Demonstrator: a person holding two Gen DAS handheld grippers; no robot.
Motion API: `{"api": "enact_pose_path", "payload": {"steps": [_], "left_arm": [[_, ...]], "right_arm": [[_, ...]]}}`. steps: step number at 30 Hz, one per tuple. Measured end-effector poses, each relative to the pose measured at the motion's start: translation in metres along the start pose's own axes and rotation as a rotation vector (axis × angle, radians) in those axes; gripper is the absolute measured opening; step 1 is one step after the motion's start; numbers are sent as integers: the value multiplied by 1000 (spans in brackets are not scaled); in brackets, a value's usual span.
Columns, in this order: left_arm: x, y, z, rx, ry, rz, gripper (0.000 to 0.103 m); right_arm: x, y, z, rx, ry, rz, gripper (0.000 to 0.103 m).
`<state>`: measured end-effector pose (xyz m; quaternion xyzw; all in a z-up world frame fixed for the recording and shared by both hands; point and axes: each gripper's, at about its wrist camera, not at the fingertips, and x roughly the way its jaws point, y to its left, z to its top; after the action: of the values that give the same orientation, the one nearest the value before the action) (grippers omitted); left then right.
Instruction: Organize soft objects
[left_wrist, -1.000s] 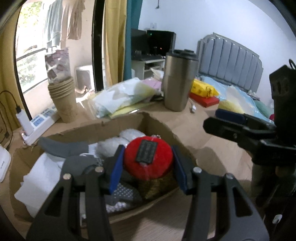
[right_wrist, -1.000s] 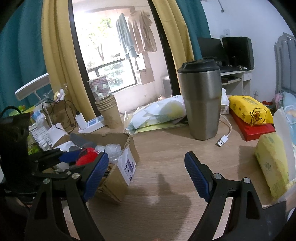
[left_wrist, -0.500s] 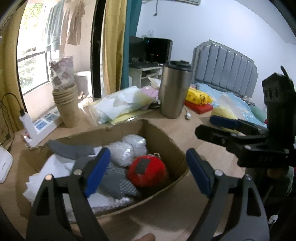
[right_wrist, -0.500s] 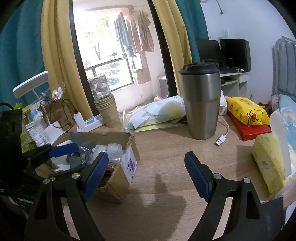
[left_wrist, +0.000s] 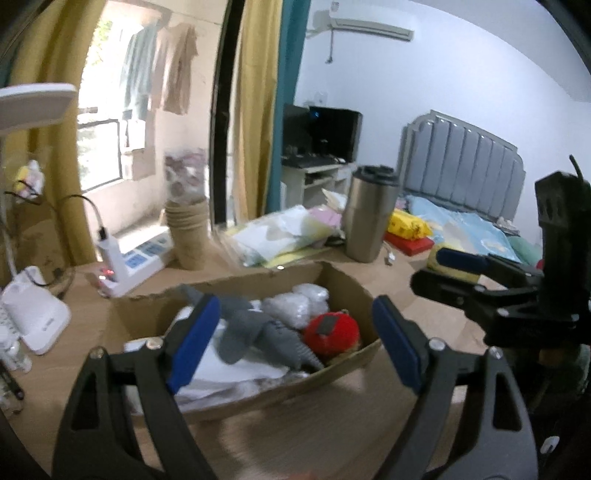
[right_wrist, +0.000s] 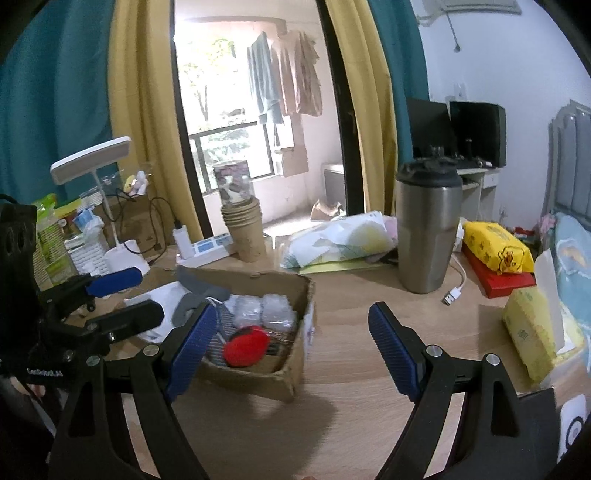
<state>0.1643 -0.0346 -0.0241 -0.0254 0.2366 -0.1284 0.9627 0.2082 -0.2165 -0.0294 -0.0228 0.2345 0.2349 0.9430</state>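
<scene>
Cardboard box (left_wrist: 255, 284) of soft things sits on the wooden desk (right_wrist: 351, 295), ahead of and between the spread jaws of the left gripper (left_wrist: 295, 343), which hold nothing. Its rim is torn and uneven. Inside, from left to right, lie white folded cloth (left_wrist: 221, 363), a grey knitted piece (left_wrist: 258, 332), two white bubble-wrapped bundles (left_wrist: 295, 304) and a round red plush (left_wrist: 332, 330) with a dark label on top, pressed against the right wall.

The right gripper (right_wrist: 288, 336) is also spread wide and empty; the box lies ahead of its left jaw, with bare desk between the two jaws. From this side the box's printed white end panel (right_wrist: 309, 332) shows, which the left wrist view does not. It also shows a stack of paper cups (right_wrist: 245, 230), a steel tumbler (right_wrist: 428, 232), a white USB plug (right_wrist: 452, 295) and a yellow tissue pack (right_wrist: 528, 338) past its right jaw.
</scene>
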Motion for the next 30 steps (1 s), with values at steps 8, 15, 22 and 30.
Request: {"api": "enact_pose_path", "payload": {"steps": [8,15,22,30], "left_arm": [[-45,19,1,-42,-73,83,86],[-84,34,0,-79,-149,183,91],[-113,40,-11,-77,-221,282,92],[-132,40,-15,-110,-245,295,99]], "right_arm": [[-22,31,5,-54,-30,1,87],[-41,57,8,-92,-54,4,87],[-56,74,5,-111,-74,-3,87],[-77,82,2,-125,-129,-38,87]]}}
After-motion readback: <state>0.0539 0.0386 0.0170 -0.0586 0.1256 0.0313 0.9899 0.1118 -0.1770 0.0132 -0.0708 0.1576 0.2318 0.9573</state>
